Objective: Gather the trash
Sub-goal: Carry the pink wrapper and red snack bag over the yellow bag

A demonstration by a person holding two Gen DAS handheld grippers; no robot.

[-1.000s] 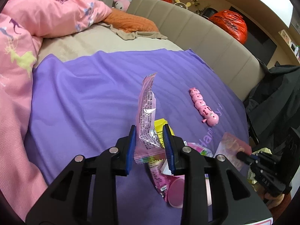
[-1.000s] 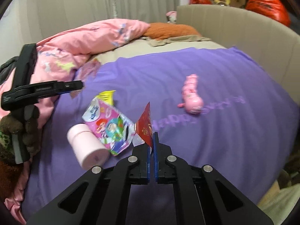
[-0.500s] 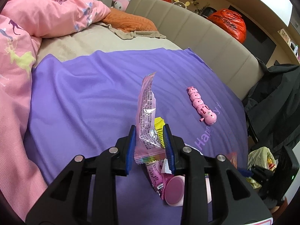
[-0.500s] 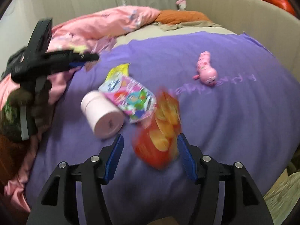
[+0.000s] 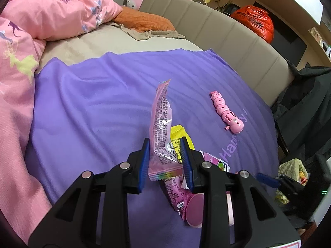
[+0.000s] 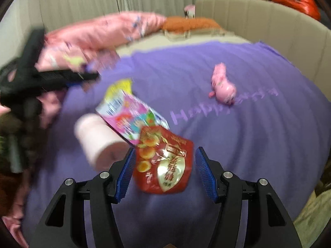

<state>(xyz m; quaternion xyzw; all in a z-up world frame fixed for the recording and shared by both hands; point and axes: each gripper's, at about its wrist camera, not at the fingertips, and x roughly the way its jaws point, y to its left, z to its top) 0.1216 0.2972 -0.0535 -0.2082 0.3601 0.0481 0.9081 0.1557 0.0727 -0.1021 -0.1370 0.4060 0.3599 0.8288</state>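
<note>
In the left wrist view my left gripper is shut on a tall pink snack wrapper and holds it upright above the purple blanket. Below it lie a yellow wrapper, a colourful pink packet and a pink roll. In the right wrist view my right gripper is open, with a red snack bag loose between its pads. The pink roll, the colourful packet and the yellow wrapper lie just beyond. The left gripper shows at the left.
A pink caterpillar toy lies on the blanket to the right; it also shows in the right wrist view. A pink duvet and an orange pillow lie at the far left. The beige padded bed rail runs along the right.
My right gripper has opened and let go of the red snack bag, which now lies loose between the pads. My left gripper keeps hold of the pink wrapper, barely moved.
</note>
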